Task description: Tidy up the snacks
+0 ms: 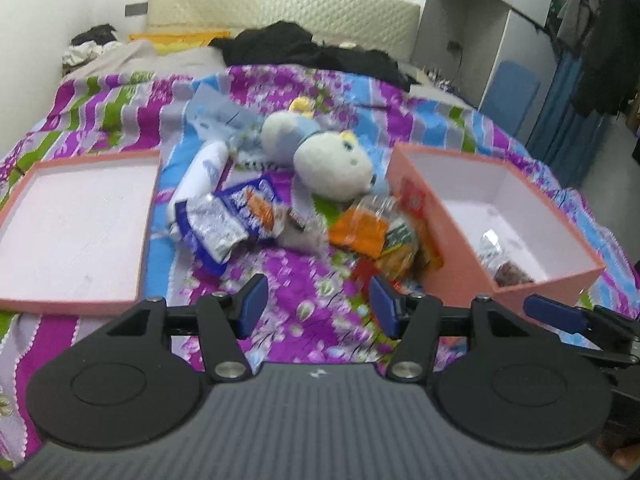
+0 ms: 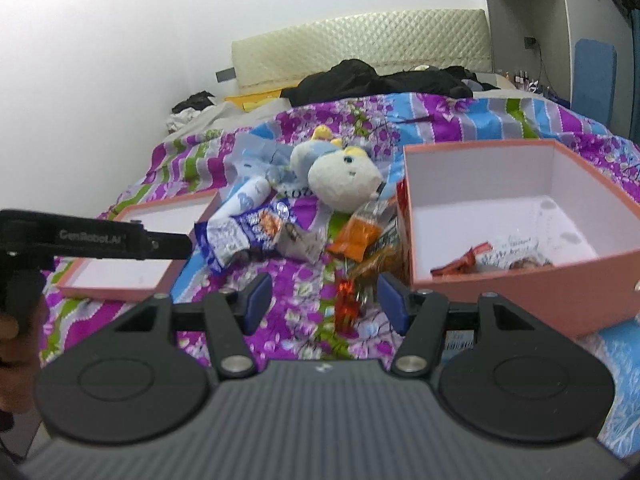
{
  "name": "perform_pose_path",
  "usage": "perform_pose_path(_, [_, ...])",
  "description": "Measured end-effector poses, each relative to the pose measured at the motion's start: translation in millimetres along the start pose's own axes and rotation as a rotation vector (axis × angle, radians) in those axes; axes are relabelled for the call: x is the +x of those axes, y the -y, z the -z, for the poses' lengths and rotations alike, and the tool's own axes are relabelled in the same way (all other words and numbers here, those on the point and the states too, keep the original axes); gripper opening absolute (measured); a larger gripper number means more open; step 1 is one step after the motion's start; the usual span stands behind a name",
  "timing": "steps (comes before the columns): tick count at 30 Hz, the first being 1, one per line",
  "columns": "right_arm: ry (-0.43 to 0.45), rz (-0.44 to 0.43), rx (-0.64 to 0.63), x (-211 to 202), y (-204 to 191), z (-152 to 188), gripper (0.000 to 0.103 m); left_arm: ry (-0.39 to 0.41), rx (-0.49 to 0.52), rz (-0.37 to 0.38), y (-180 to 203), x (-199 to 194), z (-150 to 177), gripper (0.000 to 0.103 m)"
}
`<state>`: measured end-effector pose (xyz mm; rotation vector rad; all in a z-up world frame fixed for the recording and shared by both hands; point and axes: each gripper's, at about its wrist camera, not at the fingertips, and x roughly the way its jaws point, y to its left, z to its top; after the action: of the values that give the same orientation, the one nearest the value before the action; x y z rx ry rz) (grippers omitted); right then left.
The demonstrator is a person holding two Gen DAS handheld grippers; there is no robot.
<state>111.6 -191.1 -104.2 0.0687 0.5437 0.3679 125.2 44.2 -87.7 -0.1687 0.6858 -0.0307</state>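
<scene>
Centrally, crinkled foil and plastic snack packets (image 1: pixel 240 216) lie heaped on the floral quilted bed (image 1: pixel 304 320), between a shallow pink card lid (image 1: pixel 76 224) and a deep pink box (image 1: pixel 500 216). A soft plush toy (image 1: pixel 332 160) rests behind. Both left claw (image 1: pixel 318 306) and right claw (image 2: pixel 324 304) are released, empty. Only the right view shows red wrappers (image 2: pixel 460 262) inside the box.

A floral bedspread (image 1: pixel 304 280) carries a pink box (image 1: pixel 452 280), its lid (image 1: pixel 60 304), scattered snack packets (image 1: pixel 244 208) and a plush toy (image 1: pixel 332 164).
</scene>
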Motion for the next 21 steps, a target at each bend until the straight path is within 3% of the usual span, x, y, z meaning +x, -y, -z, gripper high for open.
perform_pose_path(14, [-0.092,-0.049,-0.085,31,-29,34,0.059,-0.085,-0.091,-0.024,-43,53,28,0.069])
perform_pose_path(21, [-0.101,0.055,-0.108,74,-29,33,0.055,-0.097,-0.108,-0.003,-61,101,11,0.069])
